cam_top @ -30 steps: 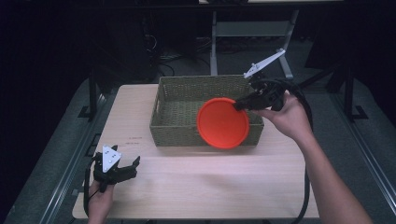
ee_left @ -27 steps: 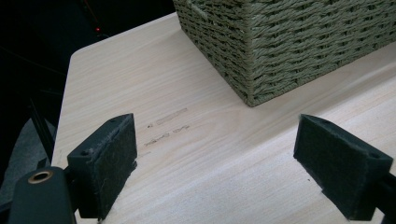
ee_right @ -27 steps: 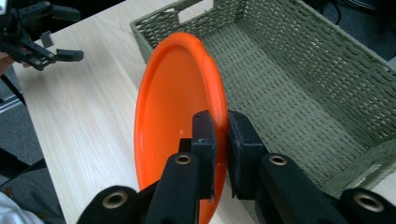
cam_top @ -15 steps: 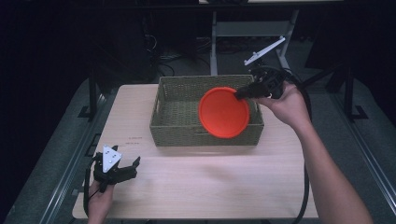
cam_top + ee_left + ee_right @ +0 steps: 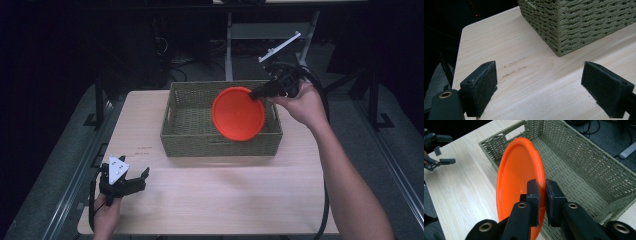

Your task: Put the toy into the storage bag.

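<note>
- High view: orange plate (image 5: 238,114) hangs tilted on edge over the basket (image 5: 190,132), toward its right half, pinched by the rim.
- Right gripper (image 5: 541,195) is clenched on that rim, one jaw on each face of the plate (image 5: 517,182).
- Step in hand, I'd say: carrying the plate over the basket (image 5: 584,167) for a drop-in.
- Next move calls for lowering and levelling the plate inside the weave walls, then letting go.
- Left gripper (image 5: 131,181) rests on the table (image 5: 225,200) off the basket's near-left corner, jaws spread, nothing held.
</note>
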A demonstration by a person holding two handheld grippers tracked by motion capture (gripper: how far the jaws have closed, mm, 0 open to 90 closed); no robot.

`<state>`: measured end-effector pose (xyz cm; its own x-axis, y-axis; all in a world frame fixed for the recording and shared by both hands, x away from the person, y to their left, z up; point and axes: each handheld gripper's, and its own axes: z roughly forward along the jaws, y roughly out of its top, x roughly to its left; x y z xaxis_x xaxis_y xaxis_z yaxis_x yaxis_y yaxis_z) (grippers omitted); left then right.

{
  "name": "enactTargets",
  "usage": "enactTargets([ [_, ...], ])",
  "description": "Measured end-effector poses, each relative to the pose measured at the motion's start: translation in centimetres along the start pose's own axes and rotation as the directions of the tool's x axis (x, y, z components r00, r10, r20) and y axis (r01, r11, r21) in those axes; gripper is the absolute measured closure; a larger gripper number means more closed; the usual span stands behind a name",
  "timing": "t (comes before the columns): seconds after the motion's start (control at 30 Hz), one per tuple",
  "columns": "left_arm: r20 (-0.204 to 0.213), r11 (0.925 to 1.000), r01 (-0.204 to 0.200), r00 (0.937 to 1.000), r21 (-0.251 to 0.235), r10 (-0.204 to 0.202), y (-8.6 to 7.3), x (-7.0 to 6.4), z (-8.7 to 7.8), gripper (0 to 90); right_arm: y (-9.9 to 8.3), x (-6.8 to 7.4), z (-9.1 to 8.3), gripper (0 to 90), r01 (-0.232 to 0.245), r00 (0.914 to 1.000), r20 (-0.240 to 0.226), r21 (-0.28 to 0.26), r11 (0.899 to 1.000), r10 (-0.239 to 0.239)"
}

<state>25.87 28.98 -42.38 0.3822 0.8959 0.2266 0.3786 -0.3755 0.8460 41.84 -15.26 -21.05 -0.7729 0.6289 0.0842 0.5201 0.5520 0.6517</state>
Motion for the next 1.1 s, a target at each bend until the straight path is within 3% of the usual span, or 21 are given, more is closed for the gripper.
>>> enactTargets([
  [0.47, -0.005, 1.0, 0.008, 0.9999, -0.004, -0.008, -0.1, 0.2, -0.1, 12.8, 1.3, -1.8, 0.6, 82.2, -0.037, 0.9992, 0.016, 0.0, 0.999, 0.037],
  [0.83, -0.011, 0.9996, 0.025, 0.9996, -0.015, -0.025, -0.1, 0.4, -0.1, 12.8, 2.1, -3.7, 2.1, 82.2, -0.067, 0.997, 0.039, 0.009, 0.998, 0.066],
  [1.1, -0.012, 0.9997, 0.02, 0.9997, -0.012, -0.02, -0.1, 0.4, -0.1, 12.8, 2.0, -4.9, 2.7, 82.2, -0.103, 0.9934, 0.052, 0.012, 0.995, 0.102],
])
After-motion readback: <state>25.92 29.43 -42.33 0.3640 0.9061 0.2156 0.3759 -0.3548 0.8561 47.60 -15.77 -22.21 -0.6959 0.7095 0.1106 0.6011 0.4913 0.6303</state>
